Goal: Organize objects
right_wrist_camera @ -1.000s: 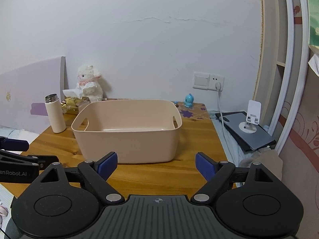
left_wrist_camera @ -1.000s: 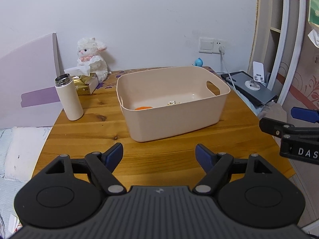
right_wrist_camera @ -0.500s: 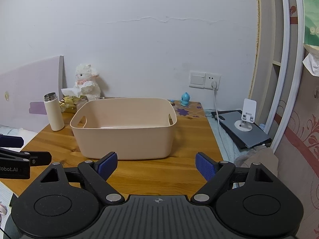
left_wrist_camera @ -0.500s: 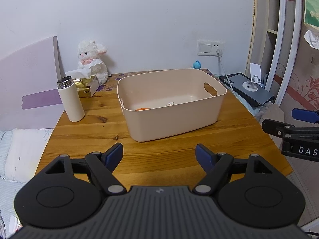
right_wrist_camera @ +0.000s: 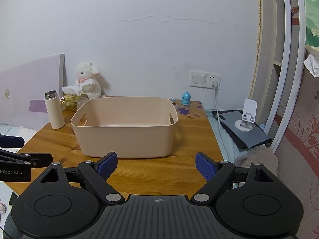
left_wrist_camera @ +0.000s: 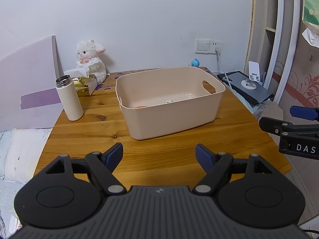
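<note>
Tongs — left tongs (left_wrist_camera: 159,155) and right tongs (right_wrist_camera: 156,164) — spread wide, gripping nothing, above the counter (left_wrist_camera: 95,139) before the bin (left_wrist_camera: 169,101).

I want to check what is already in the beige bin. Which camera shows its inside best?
The left wrist view: it looks down into the beige bin, showing an orange item and a small white object on its floor. The right wrist view sits lower; the bin's near wall hides the floor and both items.
</note>
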The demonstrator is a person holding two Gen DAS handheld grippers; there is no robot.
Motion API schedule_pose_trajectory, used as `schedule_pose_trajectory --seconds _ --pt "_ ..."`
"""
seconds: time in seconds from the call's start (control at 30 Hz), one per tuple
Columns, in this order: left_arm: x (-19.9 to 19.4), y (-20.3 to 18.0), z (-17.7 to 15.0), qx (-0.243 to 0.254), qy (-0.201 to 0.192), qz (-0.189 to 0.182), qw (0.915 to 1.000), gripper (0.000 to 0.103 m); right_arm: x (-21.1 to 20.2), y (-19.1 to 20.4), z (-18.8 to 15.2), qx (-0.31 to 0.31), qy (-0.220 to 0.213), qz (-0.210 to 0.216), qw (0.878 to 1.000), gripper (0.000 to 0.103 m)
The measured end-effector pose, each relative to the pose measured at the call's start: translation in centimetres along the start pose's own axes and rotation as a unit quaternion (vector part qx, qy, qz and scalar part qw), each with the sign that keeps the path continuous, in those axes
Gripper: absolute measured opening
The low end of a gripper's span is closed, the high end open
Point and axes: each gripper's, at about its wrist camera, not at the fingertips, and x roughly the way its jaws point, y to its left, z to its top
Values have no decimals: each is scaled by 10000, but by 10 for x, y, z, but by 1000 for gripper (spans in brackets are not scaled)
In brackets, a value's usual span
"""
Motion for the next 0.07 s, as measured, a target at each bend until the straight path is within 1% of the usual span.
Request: schedule_pose_trajectory --seconds 0.07 --pt "0 0 0 -3 4 -1 10000 81 1 0 0 -2 7 -3 10000 87"
